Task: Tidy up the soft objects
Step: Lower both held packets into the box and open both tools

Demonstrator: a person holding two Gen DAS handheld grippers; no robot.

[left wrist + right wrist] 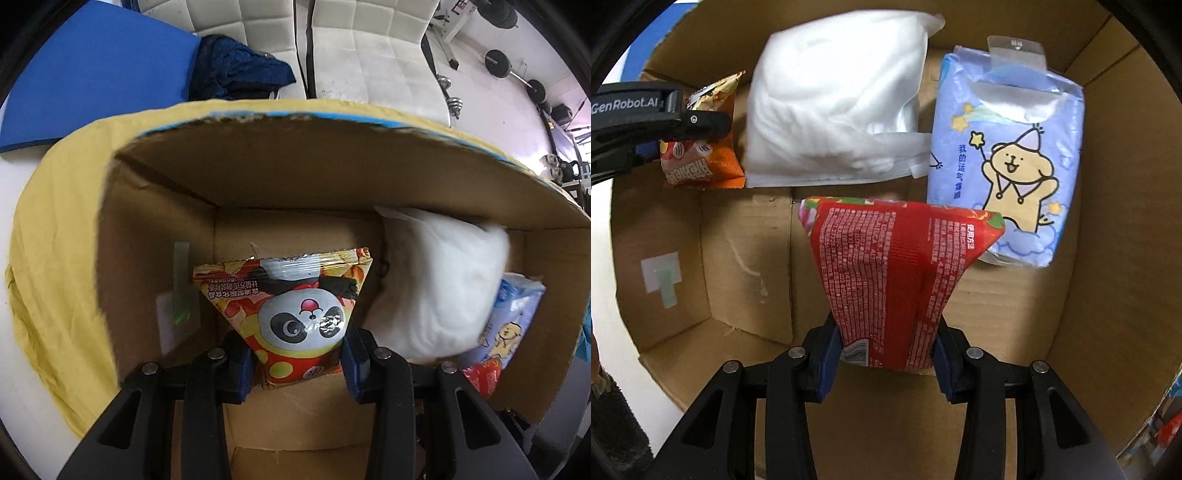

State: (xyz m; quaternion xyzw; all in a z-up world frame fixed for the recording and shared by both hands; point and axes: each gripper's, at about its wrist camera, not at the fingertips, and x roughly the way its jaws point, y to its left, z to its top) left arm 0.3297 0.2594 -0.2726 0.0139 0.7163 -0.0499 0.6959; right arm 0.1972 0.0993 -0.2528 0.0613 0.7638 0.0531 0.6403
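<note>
My left gripper [297,360] is shut on a panda snack bag [291,302] and holds it inside an open cardboard box [295,162]. The same bag [705,151] and left gripper [698,122] show at the upper left of the right wrist view. My right gripper [886,358] is shut on a red packet [897,273] and holds it over the box floor [750,266]. A white pillow-like pack [834,103] [436,288] and a blue tissue pack with a cartoon bear [1012,166] [513,317] lie in the box.
The box stands on a yellow cloth [55,258]. Behind it are a blue mat [92,70], dark blue clothing [236,70] and white cushioned seats [369,55]. Dumbbells [517,74] lie on the floor at the far right.
</note>
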